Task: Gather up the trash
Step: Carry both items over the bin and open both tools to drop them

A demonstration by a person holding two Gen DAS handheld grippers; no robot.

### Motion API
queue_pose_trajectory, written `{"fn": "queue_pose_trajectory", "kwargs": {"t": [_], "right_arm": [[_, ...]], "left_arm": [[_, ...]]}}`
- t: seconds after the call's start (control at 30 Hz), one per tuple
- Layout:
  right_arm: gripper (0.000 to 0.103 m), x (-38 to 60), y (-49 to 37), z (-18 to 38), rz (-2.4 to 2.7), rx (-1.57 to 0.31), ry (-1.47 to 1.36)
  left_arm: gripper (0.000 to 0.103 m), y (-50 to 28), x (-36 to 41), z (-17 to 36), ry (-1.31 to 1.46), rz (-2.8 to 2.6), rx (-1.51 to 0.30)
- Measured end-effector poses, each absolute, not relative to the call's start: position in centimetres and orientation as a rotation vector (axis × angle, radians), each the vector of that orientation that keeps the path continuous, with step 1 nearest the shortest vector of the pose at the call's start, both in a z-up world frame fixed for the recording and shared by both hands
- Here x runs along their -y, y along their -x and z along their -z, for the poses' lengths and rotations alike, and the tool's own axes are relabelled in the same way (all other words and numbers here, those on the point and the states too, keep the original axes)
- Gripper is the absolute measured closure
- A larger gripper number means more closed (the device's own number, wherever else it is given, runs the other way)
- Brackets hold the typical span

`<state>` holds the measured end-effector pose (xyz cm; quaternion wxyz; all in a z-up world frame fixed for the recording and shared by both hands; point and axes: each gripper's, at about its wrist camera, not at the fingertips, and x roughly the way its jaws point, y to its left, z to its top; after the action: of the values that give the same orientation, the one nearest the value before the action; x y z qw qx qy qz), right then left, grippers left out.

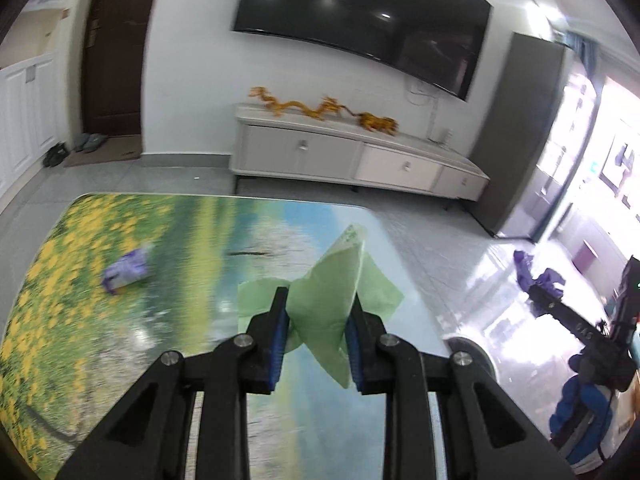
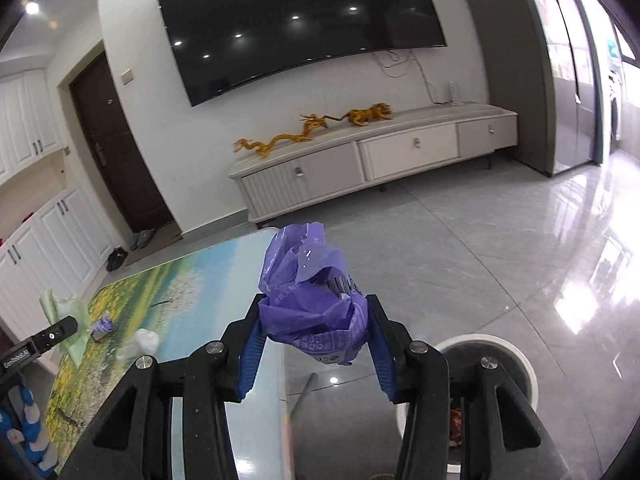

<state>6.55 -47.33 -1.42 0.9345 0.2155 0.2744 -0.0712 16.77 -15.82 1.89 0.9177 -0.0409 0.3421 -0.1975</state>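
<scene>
A low table point(image 1: 120, 216) with rounded corners is carrying the things, its glossy top printed with yellow flowers, green meadow and pale blue water. A small crumpled purple wrapper point(image 1: 127, 271) is lying on it toward the left edge, among the yellow flowers. A clear crumpled plastic piece point(image 2: 144, 342) is lying nearer the middle of the near edge, just beside the wrapper. The table is standing on a shiny grey tiled floor point(image 2: 500, 248), and a white round bin point(image 2: 516, 354) is standing on the floor beside the table's right edge.

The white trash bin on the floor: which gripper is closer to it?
Right. The right gripper hangs just beside the white bin; the left gripper is over the table.
</scene>
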Motion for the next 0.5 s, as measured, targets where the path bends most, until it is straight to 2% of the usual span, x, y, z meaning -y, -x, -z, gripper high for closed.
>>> {"fn": "queue_pose_trajectory", "kwargs": {"t": [0.23, 0.5], "right_arm": [[0.058, 54.7, -3.0, 7.3, 0.318, -0.627, -0.577], [0.056, 60.0, -1.3, 14.3, 0.402, -0.727, -0.712]], "left_arm": [[0.078, -16.9, 29.0, -1.3, -0.044, 0.600, -0.746], [0.078, -17.1, 42.6, 4.1, -0.143, 0.749, -0.918]]}}
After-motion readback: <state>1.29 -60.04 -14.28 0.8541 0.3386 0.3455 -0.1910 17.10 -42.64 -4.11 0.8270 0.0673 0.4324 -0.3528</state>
